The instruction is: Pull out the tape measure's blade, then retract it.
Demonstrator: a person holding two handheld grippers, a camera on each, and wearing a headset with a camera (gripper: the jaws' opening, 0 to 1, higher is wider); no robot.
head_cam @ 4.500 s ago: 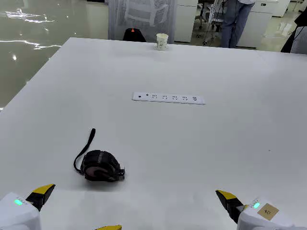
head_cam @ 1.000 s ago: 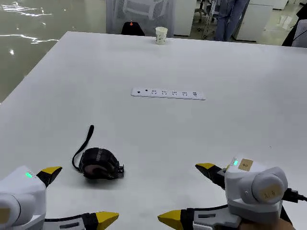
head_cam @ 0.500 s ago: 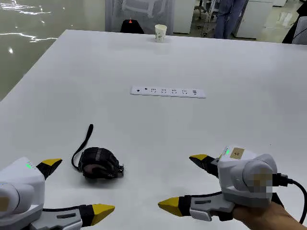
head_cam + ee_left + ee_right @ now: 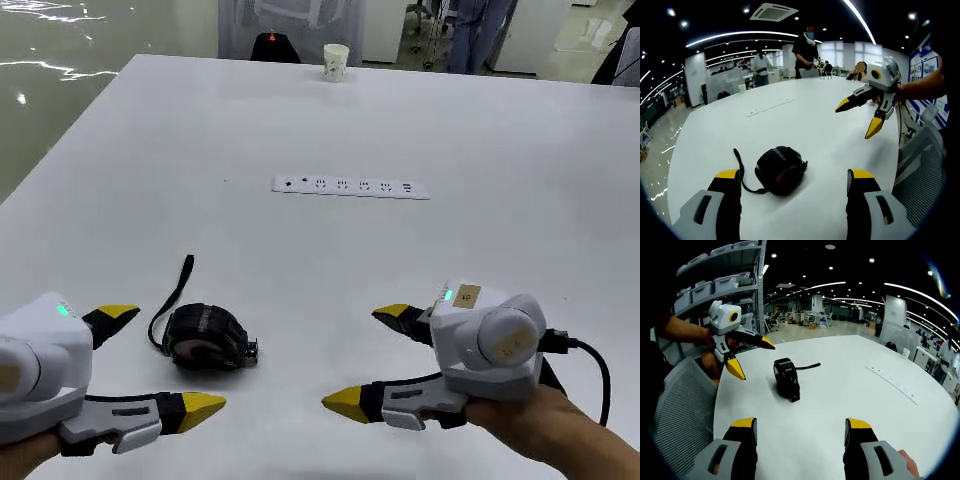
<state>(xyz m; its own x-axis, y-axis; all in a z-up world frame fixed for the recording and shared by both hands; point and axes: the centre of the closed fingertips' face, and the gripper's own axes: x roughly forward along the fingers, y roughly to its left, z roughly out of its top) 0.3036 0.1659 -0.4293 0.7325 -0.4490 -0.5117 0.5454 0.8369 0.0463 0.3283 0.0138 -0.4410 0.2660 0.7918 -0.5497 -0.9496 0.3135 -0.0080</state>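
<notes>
Both grippers have come up into the bottom of the head view over the last sec: left gripper (image 4: pixel 165 358) and right gripper (image 4: pixel 362 357), jaws spread wide, holding nothing. Tape measure (image 4: pixel 205 338) sits lower left on the table (image 4: pixel 420 110), nearer the left one, untouched, blade in — so just the approach imo, no pull yet.

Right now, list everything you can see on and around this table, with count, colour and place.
table: one, white, under everything
tape measure: one, black with strap, near edge
power strip: one, white, mid-table
paper cup: one, white, far edge
chair: one, grey mesh, beyond far edge
person: one, blue trousers, behind table
left gripper: one, white, yellow tips, open, beside tape measure, not touching
right gripper: one, same colours, open, apart from tape measure
</notes>
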